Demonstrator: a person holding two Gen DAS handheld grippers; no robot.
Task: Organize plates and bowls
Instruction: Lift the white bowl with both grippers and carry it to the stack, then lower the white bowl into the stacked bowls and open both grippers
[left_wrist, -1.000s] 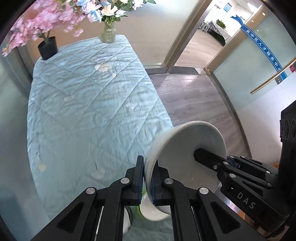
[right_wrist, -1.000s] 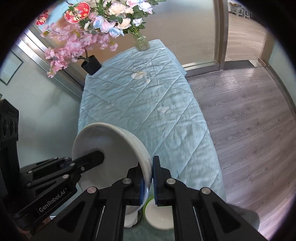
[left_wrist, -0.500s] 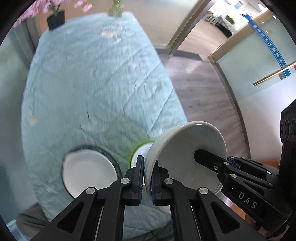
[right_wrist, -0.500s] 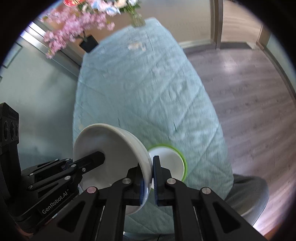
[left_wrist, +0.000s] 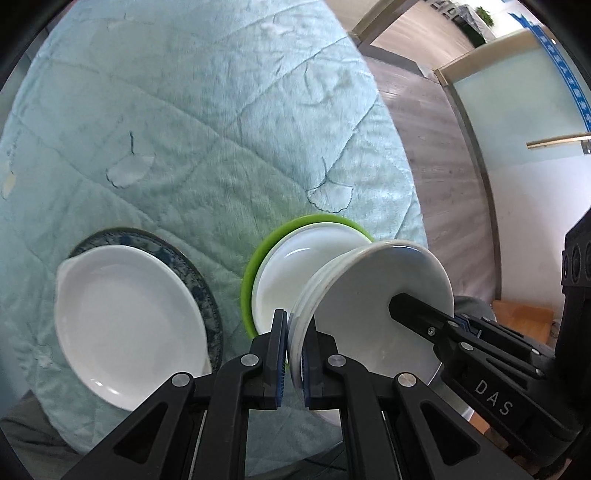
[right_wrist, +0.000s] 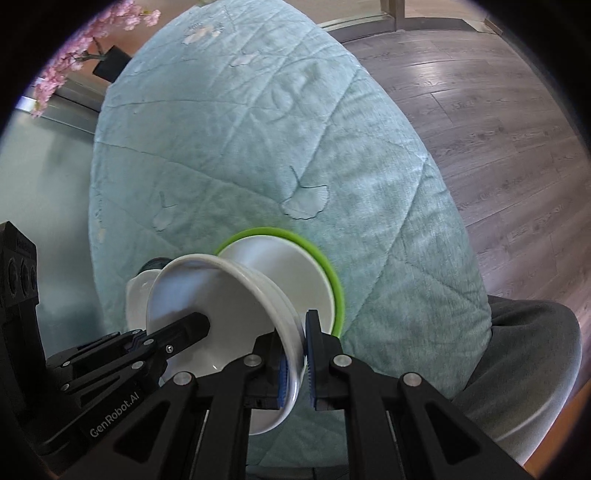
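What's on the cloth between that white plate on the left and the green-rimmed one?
Nothing: in the left wrist view only bare cloth separates the white plate from the green-rimmed plate.

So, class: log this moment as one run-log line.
left gripper: shut on white bowl rim | right gripper: shut on opposite rim | bowl: tilted, above green-rimmed bowl | white plate: on blue plate

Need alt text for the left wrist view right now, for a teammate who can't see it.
Both claws, left and right, grip opposite rims of a white bowl over a white dish on a green plate. Left of it, a white plate sits on a blue-patterned one, on a teal quilt.
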